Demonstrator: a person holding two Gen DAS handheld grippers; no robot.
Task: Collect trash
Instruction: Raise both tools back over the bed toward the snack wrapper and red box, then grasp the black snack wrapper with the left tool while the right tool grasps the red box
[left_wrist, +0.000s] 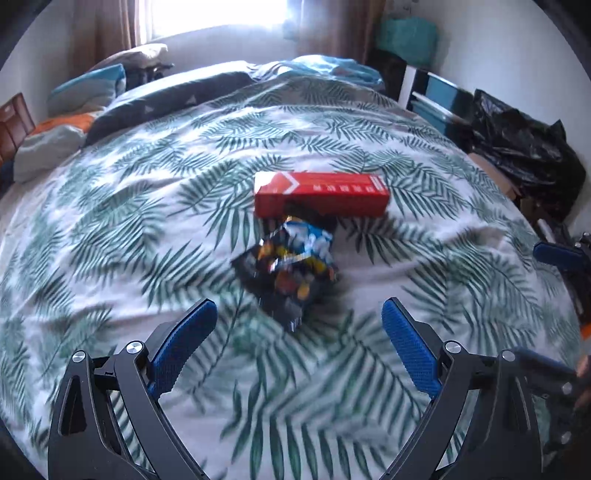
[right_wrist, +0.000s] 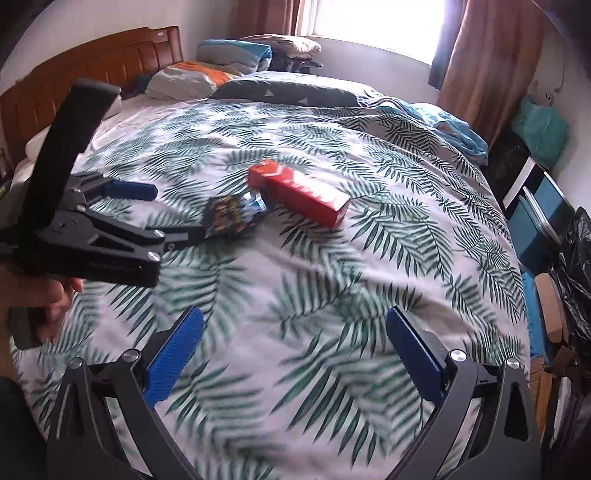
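A crumpled black and blue snack wrapper (left_wrist: 291, 269) lies on the leaf-print bed cover (left_wrist: 147, 229), touching a long red carton (left_wrist: 321, 194) behind it. My left gripper (left_wrist: 299, 314) is open, its blue pads just short of the wrapper. In the right wrist view the wrapper (right_wrist: 232, 214) and the carton (right_wrist: 299, 195) lie at mid-bed, and the left gripper (right_wrist: 162, 212) comes in from the left with its fingertips at the wrapper. My right gripper (right_wrist: 295, 321) is open and empty over the bed, well short of both items.
A black bin bag (left_wrist: 521, 147) sits off the bed's right side, also in the right wrist view (right_wrist: 576, 266). Blue storage boxes (right_wrist: 543, 218) stand beside it. Pillows (right_wrist: 288, 90) and a wooden headboard (right_wrist: 92, 62) are at the far end.
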